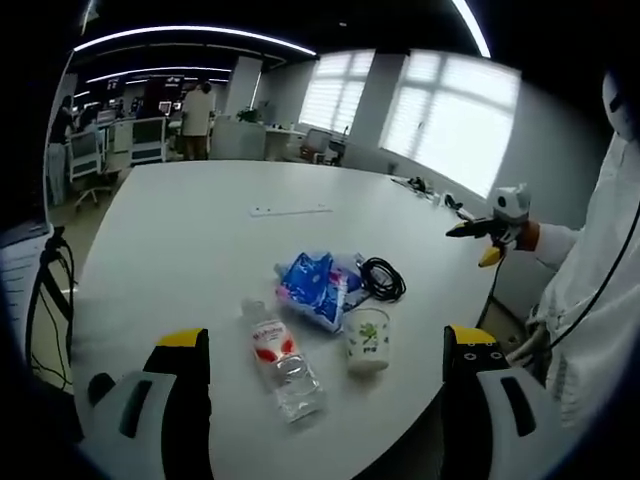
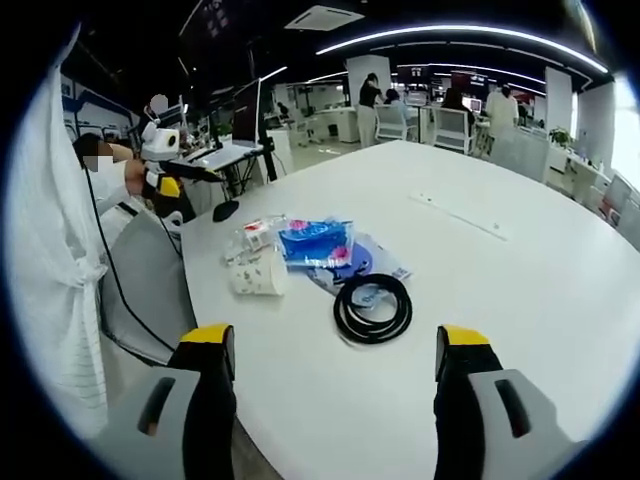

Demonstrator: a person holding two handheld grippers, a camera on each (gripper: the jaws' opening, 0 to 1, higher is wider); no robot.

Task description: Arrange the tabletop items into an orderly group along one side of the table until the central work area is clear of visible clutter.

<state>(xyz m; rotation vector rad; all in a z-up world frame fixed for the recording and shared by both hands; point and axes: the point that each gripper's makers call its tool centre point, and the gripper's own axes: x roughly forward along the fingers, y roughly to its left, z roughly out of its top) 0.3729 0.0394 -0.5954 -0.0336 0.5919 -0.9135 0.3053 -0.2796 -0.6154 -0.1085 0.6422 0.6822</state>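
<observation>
Both tongs, left (image 1: pixel 325 365) and right (image 2: pixel 335 360), stand apart, empty. Items cluster near desk (image 1: pixel 200 230) edge: water bottle (image 1: pixel 282 368) lying beside paper cup (image 1: pixel 367 342), blue packet (image 1: pixel 312 288) behind, cable coil (image 1: pixel 381 279) beyond. Risk: a nudged bottle could roll off the edge; the light cup could tip.

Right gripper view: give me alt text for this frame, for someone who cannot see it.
A coiled black cable lies on a large white table, ahead of the open right gripper. Behind it sit a blue packet, a paper cup on its side and a plastic bottle. At left, a person in white holds the other gripper.
</observation>
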